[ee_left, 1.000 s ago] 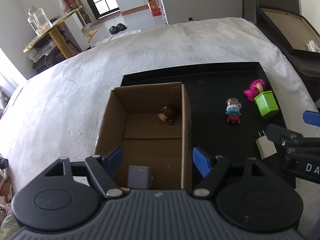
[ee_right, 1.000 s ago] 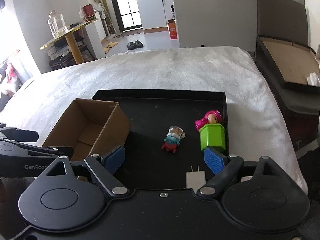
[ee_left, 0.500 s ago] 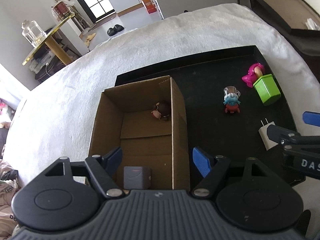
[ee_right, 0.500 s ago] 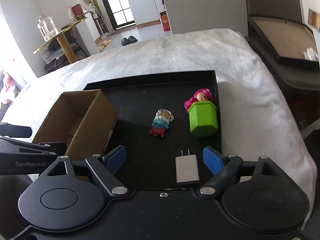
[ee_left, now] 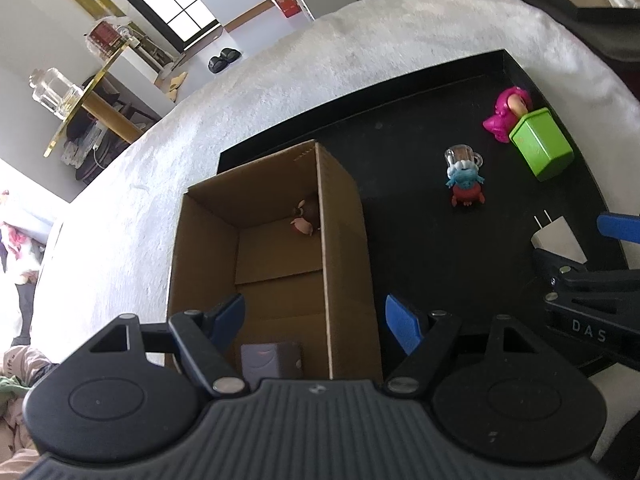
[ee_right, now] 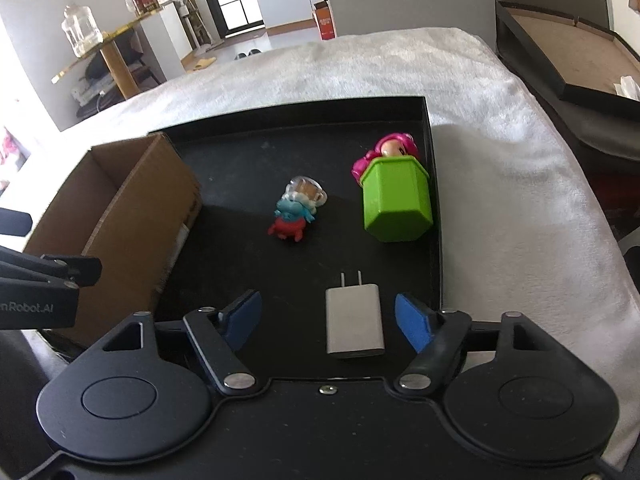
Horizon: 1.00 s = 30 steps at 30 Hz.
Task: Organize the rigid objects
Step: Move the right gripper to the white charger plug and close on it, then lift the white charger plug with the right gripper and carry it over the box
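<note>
Left wrist view: the left gripper (ee_left: 314, 314) hangs released over the near end of a cardboard box (ee_left: 344, 248), its jaws astride the box's right wall. Inside lie a grey cube (ee_left: 270, 362) at the near end and a small brown figure (ee_left: 306, 216) at the far end. The box sits on the left of a black tray (ee_left: 420, 216).

Right wrist view: the right gripper (ee_right: 328, 320) has just been closing, its blue pads flanking a white charger (ee_right: 354, 326) without touching it. Farther off stand a blue-and-red figure (ee_right: 296, 210) and a green block (ee_right: 396, 204) with a pink doll (ee_right: 392, 148) behind it.
</note>
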Each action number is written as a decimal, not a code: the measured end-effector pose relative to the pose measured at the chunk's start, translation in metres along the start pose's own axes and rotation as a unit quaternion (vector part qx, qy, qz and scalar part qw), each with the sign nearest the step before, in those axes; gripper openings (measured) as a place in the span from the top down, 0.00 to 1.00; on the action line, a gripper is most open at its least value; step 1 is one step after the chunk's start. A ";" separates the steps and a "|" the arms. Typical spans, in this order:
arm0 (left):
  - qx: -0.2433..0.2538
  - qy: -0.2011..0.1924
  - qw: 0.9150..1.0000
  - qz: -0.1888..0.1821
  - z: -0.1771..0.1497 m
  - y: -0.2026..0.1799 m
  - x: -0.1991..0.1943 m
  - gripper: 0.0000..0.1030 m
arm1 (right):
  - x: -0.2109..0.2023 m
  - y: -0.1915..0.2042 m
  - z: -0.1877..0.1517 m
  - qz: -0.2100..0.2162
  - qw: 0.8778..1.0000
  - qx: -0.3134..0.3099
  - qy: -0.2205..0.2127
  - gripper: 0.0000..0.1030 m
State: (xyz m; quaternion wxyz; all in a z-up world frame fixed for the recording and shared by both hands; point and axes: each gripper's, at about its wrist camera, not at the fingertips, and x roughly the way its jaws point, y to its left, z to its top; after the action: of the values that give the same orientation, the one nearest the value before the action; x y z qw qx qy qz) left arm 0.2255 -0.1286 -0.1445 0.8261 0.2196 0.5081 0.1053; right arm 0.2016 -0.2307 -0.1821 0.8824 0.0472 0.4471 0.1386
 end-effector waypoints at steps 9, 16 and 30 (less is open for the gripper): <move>0.017 0.011 1.000 -0.003 0.008 -0.014 0.015 0.26 | 0.020 -0.006 0.000 -0.012 1.000 0.004 0.023 0.36; 0.021 0.019 1.000 -0.005 0.009 -0.016 0.022 0.26 | 0.040 -0.001 -0.005 -0.044 0.997 -0.024 0.053 0.54; -0.001 0.002 1.000 -0.014 0.006 0.009 0.003 0.26 | 0.024 0.008 -0.003 -0.023 0.998 -0.042 0.044 0.65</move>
State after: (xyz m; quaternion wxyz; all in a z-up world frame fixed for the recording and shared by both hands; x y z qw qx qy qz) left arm 0.2326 -0.1208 -0.1399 0.8270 0.2110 0.5125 0.0943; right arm 0.2106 -0.2162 -0.2009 0.8659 -0.0067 0.4804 0.1393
